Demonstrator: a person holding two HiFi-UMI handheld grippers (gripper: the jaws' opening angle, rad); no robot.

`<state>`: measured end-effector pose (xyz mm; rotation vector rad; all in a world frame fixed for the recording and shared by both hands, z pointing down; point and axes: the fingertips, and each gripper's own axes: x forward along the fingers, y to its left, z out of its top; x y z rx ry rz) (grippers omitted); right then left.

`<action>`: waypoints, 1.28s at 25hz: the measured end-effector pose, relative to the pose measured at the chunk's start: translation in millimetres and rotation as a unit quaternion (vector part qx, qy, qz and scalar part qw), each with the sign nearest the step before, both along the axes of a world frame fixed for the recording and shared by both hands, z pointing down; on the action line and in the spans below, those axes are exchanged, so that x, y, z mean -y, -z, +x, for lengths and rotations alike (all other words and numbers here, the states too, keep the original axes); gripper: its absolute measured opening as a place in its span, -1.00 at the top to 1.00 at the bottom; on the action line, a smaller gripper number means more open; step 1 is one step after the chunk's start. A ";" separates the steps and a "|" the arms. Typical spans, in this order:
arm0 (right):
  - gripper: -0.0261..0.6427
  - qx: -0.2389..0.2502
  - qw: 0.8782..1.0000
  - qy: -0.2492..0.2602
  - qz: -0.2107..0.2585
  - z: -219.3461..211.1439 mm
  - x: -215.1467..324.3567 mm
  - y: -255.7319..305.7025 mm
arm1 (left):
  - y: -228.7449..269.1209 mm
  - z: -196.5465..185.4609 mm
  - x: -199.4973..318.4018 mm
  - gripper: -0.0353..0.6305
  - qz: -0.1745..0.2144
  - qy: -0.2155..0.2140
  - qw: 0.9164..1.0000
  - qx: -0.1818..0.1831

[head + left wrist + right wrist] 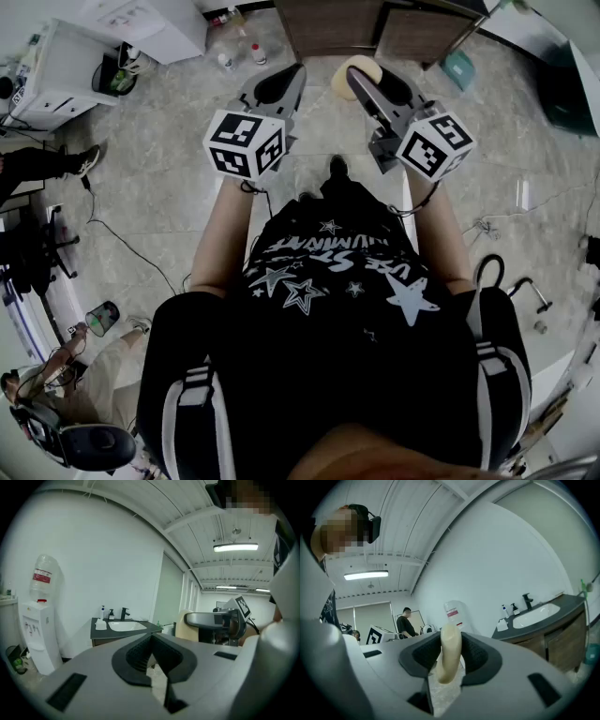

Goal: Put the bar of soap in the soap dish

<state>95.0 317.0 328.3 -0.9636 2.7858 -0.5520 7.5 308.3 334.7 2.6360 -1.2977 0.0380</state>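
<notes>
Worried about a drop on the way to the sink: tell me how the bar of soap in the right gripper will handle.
The bar of soap looks stiff: it stands upright in the right gripper without sagging. Its smooth, rounded edge suggests it may slip if the grip loosens.

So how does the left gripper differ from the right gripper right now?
The right gripper is clamped on the pale bar of soap; the left gripper holds nothing. The right gripper's jaws stand apart around it; the left gripper's meet. Both point forward, side by side.
</notes>
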 end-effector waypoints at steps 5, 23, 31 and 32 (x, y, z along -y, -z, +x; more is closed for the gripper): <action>0.51 0.010 1.000 0.006 -0.004 13.4 25.4 -1.3 | -4.3 10.6 22.8 0.86 -0.006 0.010 1.000 0.000; 0.51 0.031 0.998 0.047 -0.008 58.8 122.3 0.8 | 2.6 42.8 110.3 0.86 0.002 0.056 0.998 0.011; 0.51 0.032 0.998 0.046 -0.029 47.1 148.0 -11.7 | -11.3 33.0 132.4 0.86 -0.013 0.052 0.999 0.003; 0.51 0.029 0.998 0.044 -0.028 43.6 152.5 -12.1 | -13.4 29.4 138.6 0.86 -0.015 0.050 0.999 0.000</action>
